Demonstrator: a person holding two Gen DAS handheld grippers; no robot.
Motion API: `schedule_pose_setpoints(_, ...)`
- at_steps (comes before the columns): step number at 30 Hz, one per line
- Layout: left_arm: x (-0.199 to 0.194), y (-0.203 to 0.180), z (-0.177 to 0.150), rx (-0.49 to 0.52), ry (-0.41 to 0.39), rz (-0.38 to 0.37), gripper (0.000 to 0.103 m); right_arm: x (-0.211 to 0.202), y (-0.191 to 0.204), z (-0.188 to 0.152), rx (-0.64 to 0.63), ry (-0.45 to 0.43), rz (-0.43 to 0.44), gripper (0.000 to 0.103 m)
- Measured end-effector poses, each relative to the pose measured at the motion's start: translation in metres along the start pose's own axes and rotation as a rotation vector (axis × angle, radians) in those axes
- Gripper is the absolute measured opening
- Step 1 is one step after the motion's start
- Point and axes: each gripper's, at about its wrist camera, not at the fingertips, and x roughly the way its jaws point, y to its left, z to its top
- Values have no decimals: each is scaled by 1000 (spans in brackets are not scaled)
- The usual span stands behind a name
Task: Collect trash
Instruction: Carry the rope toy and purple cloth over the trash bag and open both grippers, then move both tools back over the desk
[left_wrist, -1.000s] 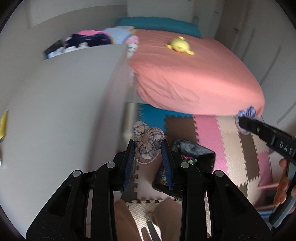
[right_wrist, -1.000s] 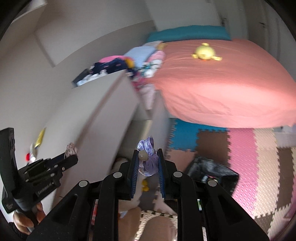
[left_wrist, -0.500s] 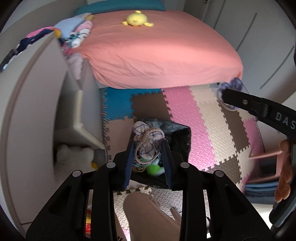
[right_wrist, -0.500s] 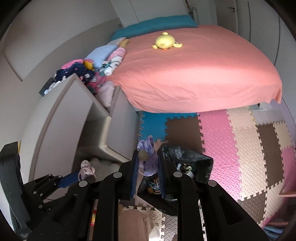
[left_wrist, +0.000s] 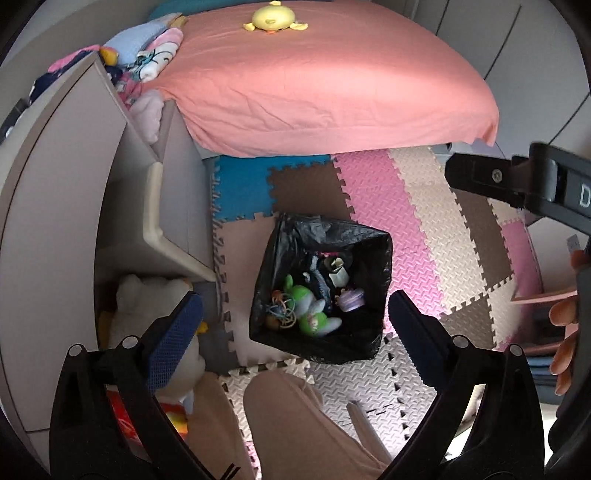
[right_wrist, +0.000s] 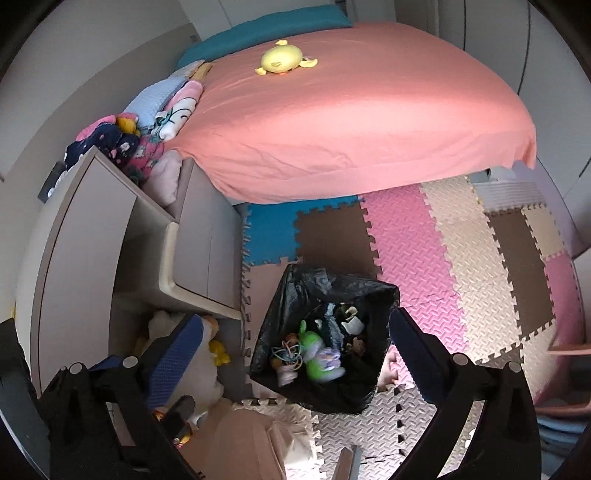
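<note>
A black-lined trash bin (left_wrist: 376, 240) stands on the foam mat floor, also in the right wrist view (right_wrist: 384, 291). Inside lie a green toy (left_wrist: 310, 306), a purple scrunchie (left_wrist: 351, 299), tangled hair ties (left_wrist: 282, 314) and other small items. In the right wrist view a purple scrunchie (right_wrist: 328, 358) lies on the green toy (right_wrist: 314, 347). My left gripper (left_wrist: 295, 332) is open and empty above the bin. My right gripper (right_wrist: 295, 347) is open and empty above it too, and its finger shows in the left wrist view (left_wrist: 491, 177).
A bed with a pink sheet (left_wrist: 332, 81) and a yellow plush (left_wrist: 273, 18) is beyond the bin. A beige cabinet (left_wrist: 74, 221) with a stuffed animal (left_wrist: 147, 302) below stands at left. Coloured foam tiles (left_wrist: 424, 221) cover the floor. My legs are below (left_wrist: 295, 424).
Both grippers swung over the bin and opened. The checked scrunchie left the left gripper and the purple scrunchie left the right; purple ones now lie in the bin.
</note>
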Motion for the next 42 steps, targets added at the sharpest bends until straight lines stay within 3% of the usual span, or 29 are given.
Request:
schedule_pose_setpoints(10,-8,6,-1,-8,-23,3,97,-1,3,-1,0,-7,2,100)
schedule_pose_setpoints(25,-36,41,-3,-70,-72,-9,97,-19,46,4,-79,-48,32,100)
schedule_pose_setpoints(35,-88,109,-16,-177,-166,51,97,-36,124,5,-192,-82,119,100)
schedule_pose_setpoints(42,-123,176,-43,-273,-205,129,97,-41,206,-4,-299,-74,282,100)
